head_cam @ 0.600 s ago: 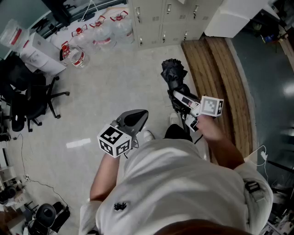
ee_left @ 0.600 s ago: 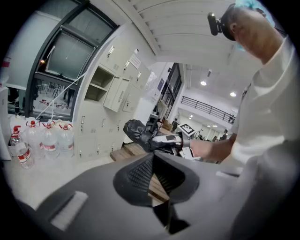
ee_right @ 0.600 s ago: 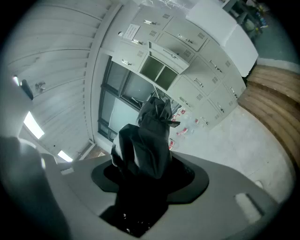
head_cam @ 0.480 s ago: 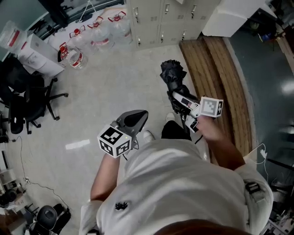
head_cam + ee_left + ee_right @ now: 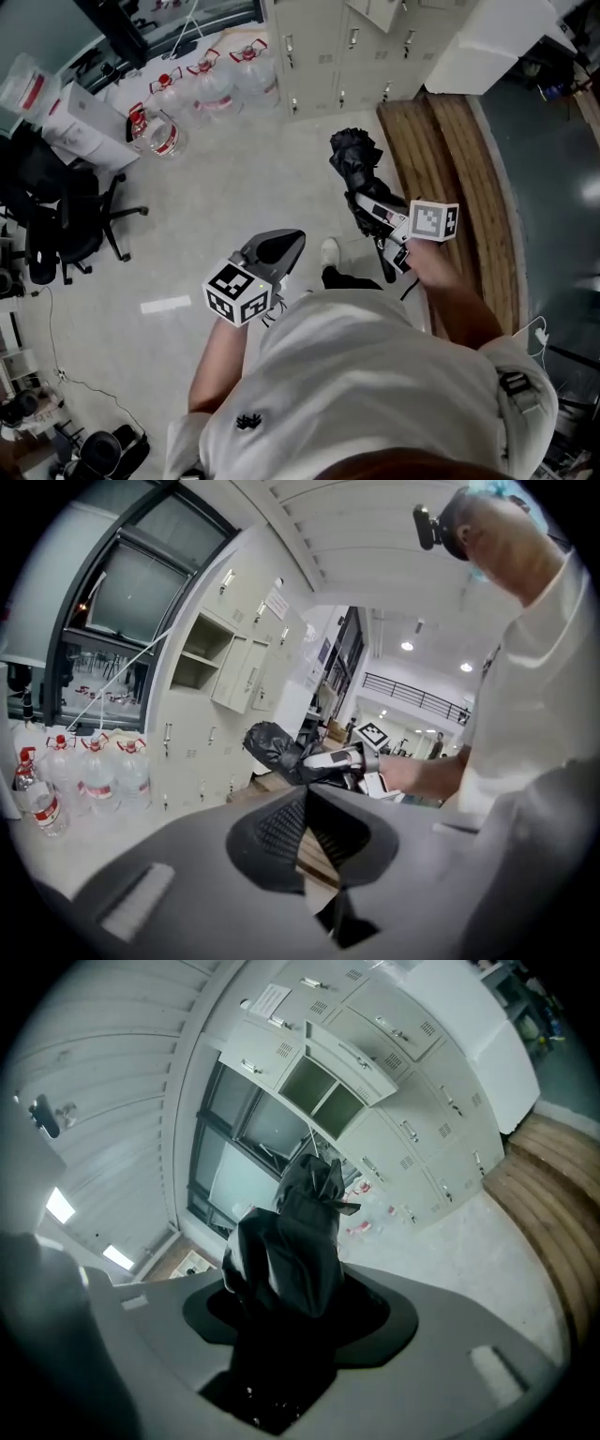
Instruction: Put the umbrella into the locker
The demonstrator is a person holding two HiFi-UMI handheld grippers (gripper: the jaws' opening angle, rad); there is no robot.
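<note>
A folded black umbrella (image 5: 354, 164) sticks out ahead of my right gripper (image 5: 367, 202), whose jaws are shut on it; the same umbrella (image 5: 298, 1241) fills the space between the jaws in the right gripper view. My left gripper (image 5: 277, 246) hangs lower left over the floor, jaws together with nothing between them. In the left gripper view the umbrella (image 5: 274, 752) and right gripper (image 5: 339, 759) show ahead. The beige lockers (image 5: 342, 42) stand at the far side. One compartment (image 5: 319, 1093) stands open high up; another open compartment (image 5: 199, 658) shows too.
Several large water bottles (image 5: 202, 80) stand on the floor left of the lockers. A wooden bench (image 5: 450, 169) runs along the right. Black office chairs (image 5: 66, 220) and cardboard boxes (image 5: 80, 122) sit at the left. My shoe (image 5: 329, 253) shows on the pale floor.
The view has shifted slightly; the lockers and bottles sit a little lower in the head view. One foot has stepped forward. Both grippers keep their pose, the umbrella still gripped.
</note>
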